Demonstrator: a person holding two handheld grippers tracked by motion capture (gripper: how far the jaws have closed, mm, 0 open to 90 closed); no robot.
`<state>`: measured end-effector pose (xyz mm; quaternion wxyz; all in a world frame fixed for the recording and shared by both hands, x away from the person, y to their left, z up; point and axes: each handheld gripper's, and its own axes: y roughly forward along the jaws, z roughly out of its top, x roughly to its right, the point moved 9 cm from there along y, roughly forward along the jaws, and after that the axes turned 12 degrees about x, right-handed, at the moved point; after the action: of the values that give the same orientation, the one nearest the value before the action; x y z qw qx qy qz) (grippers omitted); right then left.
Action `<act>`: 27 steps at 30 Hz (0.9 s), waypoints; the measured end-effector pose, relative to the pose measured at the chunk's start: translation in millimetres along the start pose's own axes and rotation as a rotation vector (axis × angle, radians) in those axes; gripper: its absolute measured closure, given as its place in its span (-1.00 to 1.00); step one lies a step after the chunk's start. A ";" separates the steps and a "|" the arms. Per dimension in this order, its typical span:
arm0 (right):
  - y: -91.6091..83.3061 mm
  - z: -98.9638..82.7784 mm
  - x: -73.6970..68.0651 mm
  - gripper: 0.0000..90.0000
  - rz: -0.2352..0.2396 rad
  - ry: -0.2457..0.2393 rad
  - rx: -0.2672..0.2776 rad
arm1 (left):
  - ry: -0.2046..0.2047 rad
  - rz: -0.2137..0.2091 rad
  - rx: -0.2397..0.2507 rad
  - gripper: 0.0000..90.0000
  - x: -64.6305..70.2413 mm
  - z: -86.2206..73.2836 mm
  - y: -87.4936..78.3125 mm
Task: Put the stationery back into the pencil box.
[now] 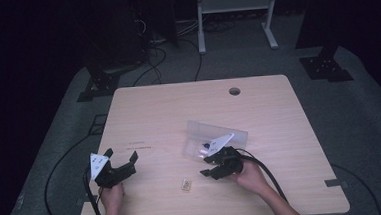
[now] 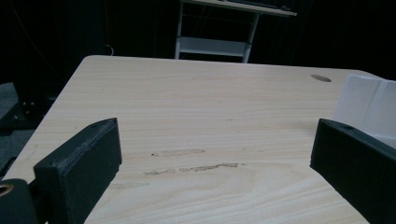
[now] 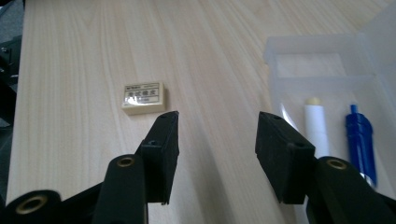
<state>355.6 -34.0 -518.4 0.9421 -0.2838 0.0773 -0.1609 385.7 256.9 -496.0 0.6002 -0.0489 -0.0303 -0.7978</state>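
Lower left of the high view: the left gripper (image 1: 121,155), black w/ a grey three-cornered plate on top, sits low over the pale wooden table (image 1: 154,114), held in a hand at the bottom edge. Its jaws stand wide apart w/ nothing between them; in the left gripper view they frame bare tabletop, scuffed w/ faint brown marks.

Lower centre of the high view: a small cream rectangular eraser (image 1: 185,184) lies flat on the wood, between the two grippers but touching neither. In the right gripper view the eraser (image 3: 144,97) shows a printed label and sits just beyond the left-hand jaw tip, left of centre.

Right of centre in the high view: the right gripper (image 1: 206,165), also black, is held by a hand coming in from the bottom right. Jaws apart, nothing clamped, tips aimed toward frame left.

Just behind it: a clear plastic case w/ open lid (image 1: 215,134). In the right gripper view the case (image 3: 303,51) fills the right side and holds a white stick (image 3: 315,122) and a blue pen (image 3: 360,140), side by side.

Upper centre, farthest off: a round hole (image 1: 234,91) near the table's far edge.
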 end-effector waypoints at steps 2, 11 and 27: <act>3.7 1.0 -4.2 0.07 0.012 0.001 0.000 | 0.001 0.000 0.000 -0.98 -0.1 0.0 -0.1; 15.7 5.4 -17.6 0.05 0.051 -0.014 -0.003 | -0.002 0.004 0.004 -0.98 -0.6 0.5 0.0; 30.9 10.0 -36.7 0.04 0.106 -0.027 0.002 | 0.001 0.004 0.007 -0.98 -1.0 1.3 -0.3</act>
<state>331.5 8.2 -525.4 0.9506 -0.2804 0.0794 -0.1069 385.7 258.1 -494.8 0.6019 -0.0465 -0.0327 -0.7965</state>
